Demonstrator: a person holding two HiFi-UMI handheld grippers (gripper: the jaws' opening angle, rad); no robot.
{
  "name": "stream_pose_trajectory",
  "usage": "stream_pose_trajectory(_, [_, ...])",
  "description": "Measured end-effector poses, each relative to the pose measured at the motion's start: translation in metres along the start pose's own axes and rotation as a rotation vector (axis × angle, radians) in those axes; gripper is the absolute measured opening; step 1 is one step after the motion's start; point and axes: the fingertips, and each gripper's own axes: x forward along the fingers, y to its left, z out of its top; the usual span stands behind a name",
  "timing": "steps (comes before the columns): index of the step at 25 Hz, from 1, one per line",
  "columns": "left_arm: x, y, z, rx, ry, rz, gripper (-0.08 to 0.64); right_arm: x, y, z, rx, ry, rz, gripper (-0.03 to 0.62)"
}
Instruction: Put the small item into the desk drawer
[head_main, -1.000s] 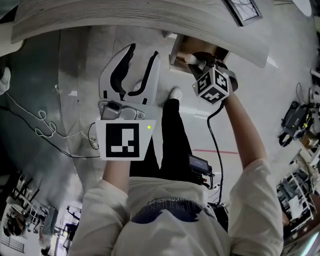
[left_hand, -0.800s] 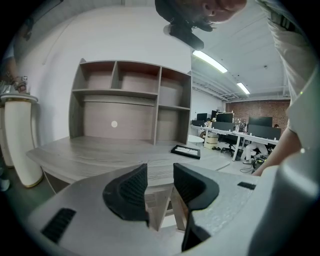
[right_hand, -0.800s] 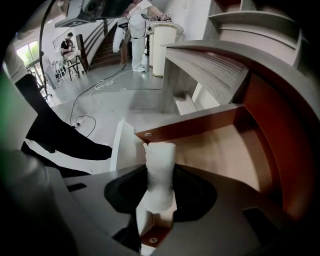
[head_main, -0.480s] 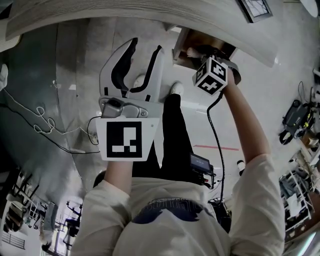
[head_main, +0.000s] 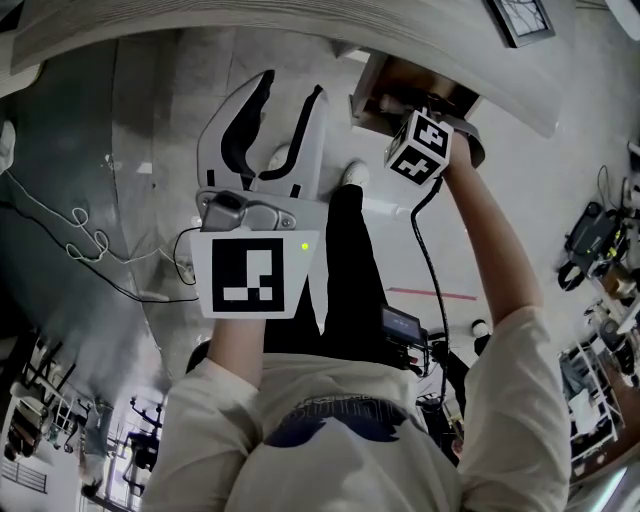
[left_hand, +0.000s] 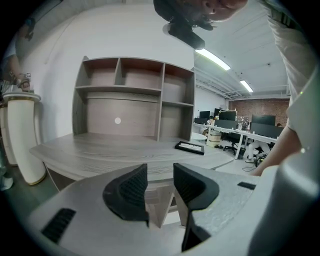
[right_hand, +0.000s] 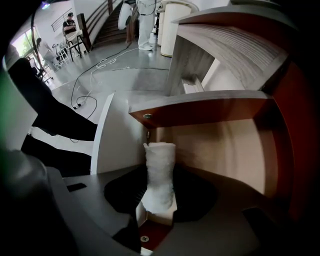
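Item: small white rough-surfaced roll (right_hand: 160, 170), upright and clamped between the dark pads of the right claw (right_hand: 159, 200), which points down into the open desk drawer (right_hand: 200, 109) of reddish-brown wood with a paler tan inside. Location of item: above the drawer's inner floor, near its left wall, still carried and not yet set down; whether its lower end touches anything cannot be told. Left claw (head_main: 293, 85): white body, black pads, jaws apart with nothing between them, held well clear of the drawer, over the pale grey floor (head_main: 150, 130) in the head view and facing the edge of the grey wood-grain counter (left_hand: 100, 152) in its own. Change noted: against a second ago, the right claw's marker cube (head_main: 420, 146) stands closer over the drawer mouth in the head view, and the roll, then visible beside the cube, is now hidden behind it. The left claw keeps much the same place. Assessment: the carry appears nearly complete, and the item is within the drawer's outline. Outstanding, by judgement: lower a little further, part the pads, withdraw, then close the drawer if required.
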Motion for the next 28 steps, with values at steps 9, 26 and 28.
stream_pose_trajectory(9, [0.000, 0.007, -0.002, -0.007, 0.006, 0.014, 0.146, 0.000, 0.000, -0.001, -0.022, 0.017, 0.016, 0.143])
stream_pose_trajectory(26, [-0.002, 0.015, -0.002, -0.005, 0.009, 0.032, 0.146, -0.006, 0.002, 0.003, 0.022, -0.003, 0.131, 0.161])
stream_pose_trajectory(28, [-0.002, 0.016, -0.002, -0.006, 0.010, 0.034, 0.146, -0.007, 0.001, 0.003, 0.030, -0.003, 0.135, 0.168])
